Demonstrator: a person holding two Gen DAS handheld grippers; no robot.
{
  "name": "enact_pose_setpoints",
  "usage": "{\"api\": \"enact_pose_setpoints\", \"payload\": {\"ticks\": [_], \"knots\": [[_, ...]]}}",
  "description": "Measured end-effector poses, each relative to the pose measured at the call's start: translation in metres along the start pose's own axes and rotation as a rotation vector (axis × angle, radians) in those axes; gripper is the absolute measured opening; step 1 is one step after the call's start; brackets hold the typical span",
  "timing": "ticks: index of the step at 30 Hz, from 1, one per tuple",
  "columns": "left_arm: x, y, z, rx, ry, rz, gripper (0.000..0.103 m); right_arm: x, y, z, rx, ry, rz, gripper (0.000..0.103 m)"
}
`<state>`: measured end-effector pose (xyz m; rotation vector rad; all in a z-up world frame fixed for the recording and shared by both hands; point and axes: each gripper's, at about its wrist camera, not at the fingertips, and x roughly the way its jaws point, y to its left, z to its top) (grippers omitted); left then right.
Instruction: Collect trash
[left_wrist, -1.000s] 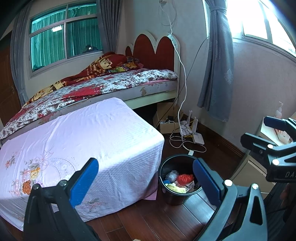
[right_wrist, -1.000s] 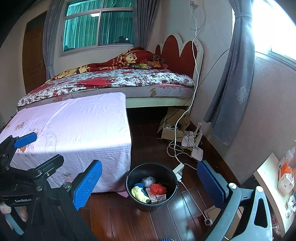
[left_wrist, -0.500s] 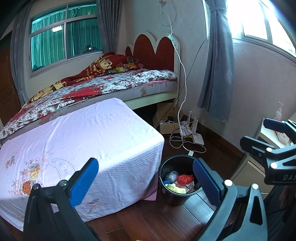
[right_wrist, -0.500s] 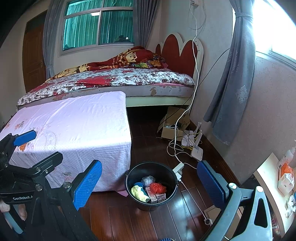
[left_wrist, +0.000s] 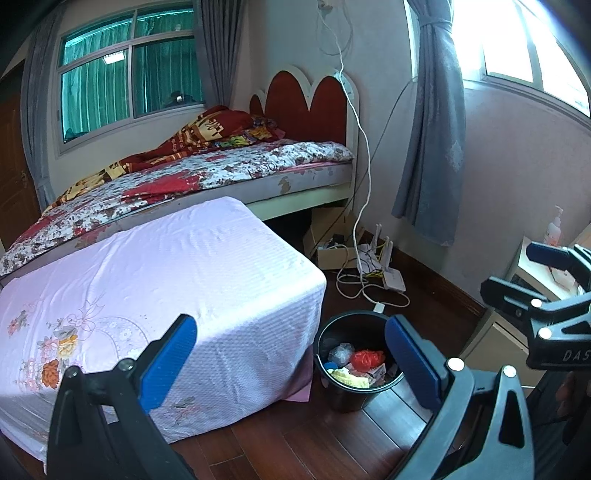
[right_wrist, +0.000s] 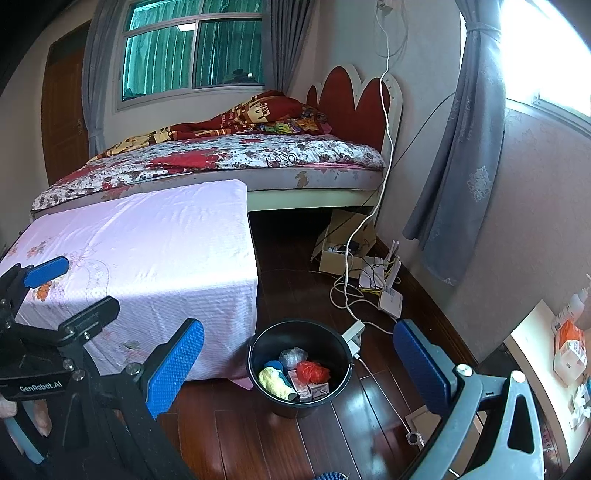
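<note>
Here, the left gripper (left_wrist: 291, 360) and right gripper (right_wrist: 297, 363) both hang above the black bucket (right_wrist: 258, 354) with jaws spread wide, gripping nothing. Inside the bucket lie a red wad (right_wrist: 312, 371), a yellow cloth (right_wrist: 273, 384) and small cartons (right_wrist: 308, 387). Beside the bucket stands the pink-sheeted mattress (right_wrist: 147, 251); beyond the bucket, tangled cables (right_wrist: 347, 291).
</note>
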<state>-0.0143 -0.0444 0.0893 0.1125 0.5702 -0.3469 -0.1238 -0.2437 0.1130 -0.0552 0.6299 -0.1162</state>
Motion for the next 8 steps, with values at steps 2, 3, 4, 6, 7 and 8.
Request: {"api": "enact_pose_setpoints", "payload": {"ticks": [2,3,4,6,7,8], "knots": [[-0.0004,0.0005,0.0001,-0.001,-0.013,0.011,0.102,0.0,-0.0007,-0.0006,0.004,0.002,-0.002,0.103],[-0.0009,0.0004,0.0006,0.004,-0.022,0.011,0.102,0.0001,-0.0014,-0.0009,0.005,0.003,-0.003,0.103],[-0.0014,0.0,0.0006,0.009,-0.029,0.008,0.102,0.0002,-0.0016,-0.0012,0.007,0.004,-0.005,0.103],[-0.0012,0.0003,0.0012,0.013,-0.033,-0.009,0.102,0.0009,-0.0013,-0.0015,0.009,0.007,-0.006,0.103],[-0.0006,0.0004,0.001,0.01,-0.03,-0.01,0.102,0.0003,-0.0002,-0.0016,0.009,0.008,-0.007,0.103],[-0.0001,0.0003,0.0012,0.007,-0.027,-0.009,0.102,0.0004,-0.0001,-0.0014,0.009,0.009,-0.007,0.103]]}}
